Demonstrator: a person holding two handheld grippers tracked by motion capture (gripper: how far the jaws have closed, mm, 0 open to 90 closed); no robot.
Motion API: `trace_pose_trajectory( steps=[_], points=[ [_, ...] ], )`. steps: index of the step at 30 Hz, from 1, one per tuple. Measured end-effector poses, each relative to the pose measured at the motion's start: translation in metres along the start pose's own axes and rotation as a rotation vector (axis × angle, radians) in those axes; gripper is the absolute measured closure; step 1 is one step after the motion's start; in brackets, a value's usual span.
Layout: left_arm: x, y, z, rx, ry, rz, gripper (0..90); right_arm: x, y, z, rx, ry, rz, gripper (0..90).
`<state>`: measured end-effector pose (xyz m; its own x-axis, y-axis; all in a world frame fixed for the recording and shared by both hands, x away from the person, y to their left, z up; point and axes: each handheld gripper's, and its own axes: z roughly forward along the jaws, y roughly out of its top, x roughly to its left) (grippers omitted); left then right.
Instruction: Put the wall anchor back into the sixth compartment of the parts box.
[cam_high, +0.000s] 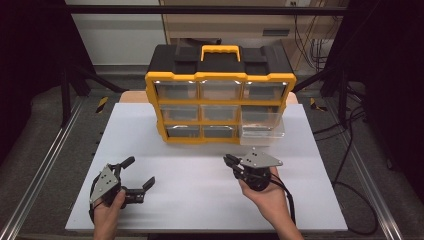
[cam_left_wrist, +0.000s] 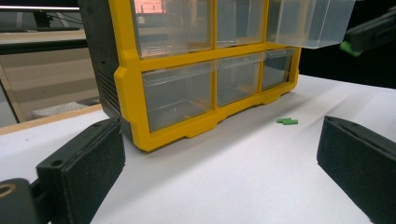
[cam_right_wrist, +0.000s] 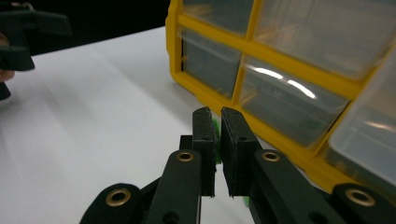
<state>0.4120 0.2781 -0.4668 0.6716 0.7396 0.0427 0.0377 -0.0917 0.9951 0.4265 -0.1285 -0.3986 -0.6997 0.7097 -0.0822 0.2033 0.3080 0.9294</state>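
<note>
Grippers: left gripper (cam_high: 139, 174) gapes on bare table (cam_high: 200, 200); right gripper (cam_right_wrist: 217, 135) pinches green piece (cam_right_wrist: 215, 140).

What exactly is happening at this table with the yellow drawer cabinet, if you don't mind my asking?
A person holds a gripper in each hand in front of a yellow drawer cabinet. The right gripper is shut on a small green piece. One clear drawer, middle row on the right, stands pulled out. The left gripper rests open on the white table, where another green piece lies.
</note>
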Motion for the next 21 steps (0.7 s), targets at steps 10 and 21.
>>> trace_pose_trajectory(
  steps=[10,21],
  points=[
    [0.0,0.0,-0.001,-0.004,0.005,-0.006,0.9,-0.009,0.022,-0.035,-0.138,-0.127,-0.037,84.8],
    [0.0,0.0,-0.001,-0.003,0.003,-0.006,0.9,-0.03,0.046,-0.058,-0.201,-0.183,-0.029,84.7]
  ],
)
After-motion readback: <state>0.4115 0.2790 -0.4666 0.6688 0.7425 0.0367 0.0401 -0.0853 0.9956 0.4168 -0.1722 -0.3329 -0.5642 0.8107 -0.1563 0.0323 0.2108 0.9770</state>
